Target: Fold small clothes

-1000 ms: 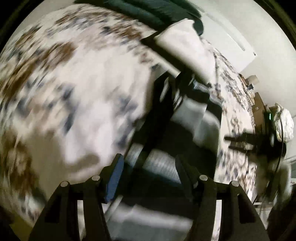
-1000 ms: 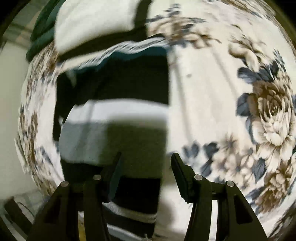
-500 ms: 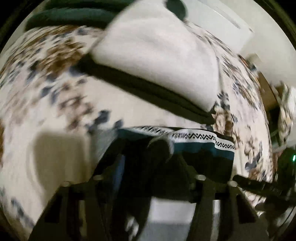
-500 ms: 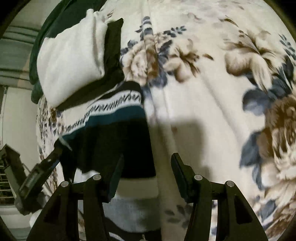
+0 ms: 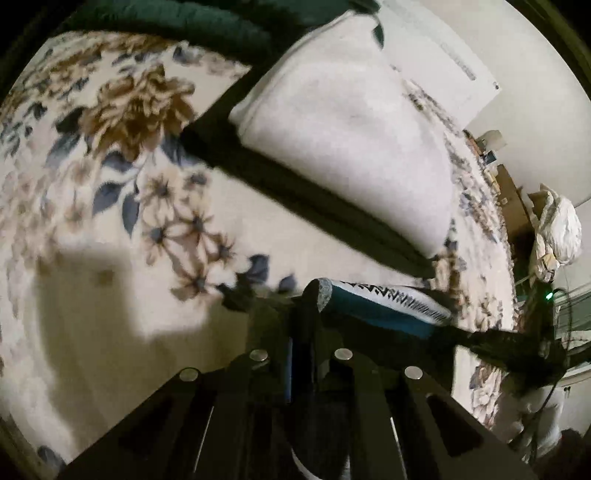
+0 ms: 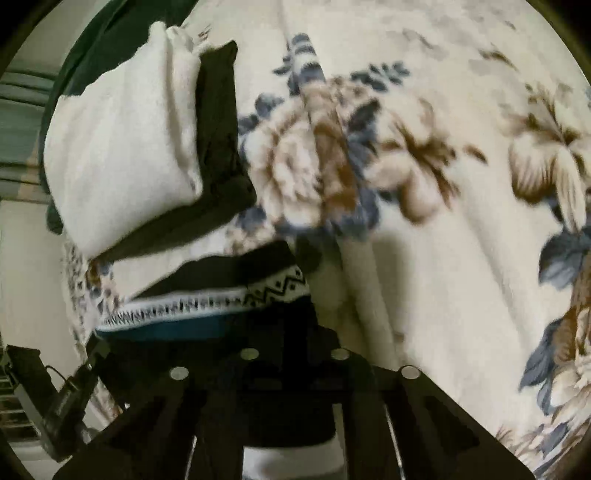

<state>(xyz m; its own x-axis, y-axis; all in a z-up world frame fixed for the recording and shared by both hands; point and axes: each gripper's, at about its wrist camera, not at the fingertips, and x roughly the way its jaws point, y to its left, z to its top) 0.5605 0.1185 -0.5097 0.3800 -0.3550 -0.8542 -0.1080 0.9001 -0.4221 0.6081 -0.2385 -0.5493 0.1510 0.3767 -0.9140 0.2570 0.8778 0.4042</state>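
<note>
Sweater, dark with a teal stripe and a white zigzag band, lies on a floral blanket, and we hold its top edge at two corners. Our left gripper has just been closing, and its fingers are now clamped together on the sweater's near corner, which curls up past the fingertips showing a grey inner face. From that pinch the patterned edge runs off to the right of the fingers, toward our right gripper, seen there as a dark shape at the far end of the edge. In the right wrist view, the right gripper has also just been closing; its fingers are drawn tight on dark sweater fabric, just below the zigzag band, and the band stretches away to the left of them toward the left gripper at the picture's edge. A pale stripe of the sweater shows under the right fingers, close to the camera. Beyond both sets of fingertips sits a folded stack: a white garment resting on a black garment, near the sweater's edge; we cannot tell whether they touch. Beyond that stack lies a dark green bundle. The pictures are slightly blurred.
</note>
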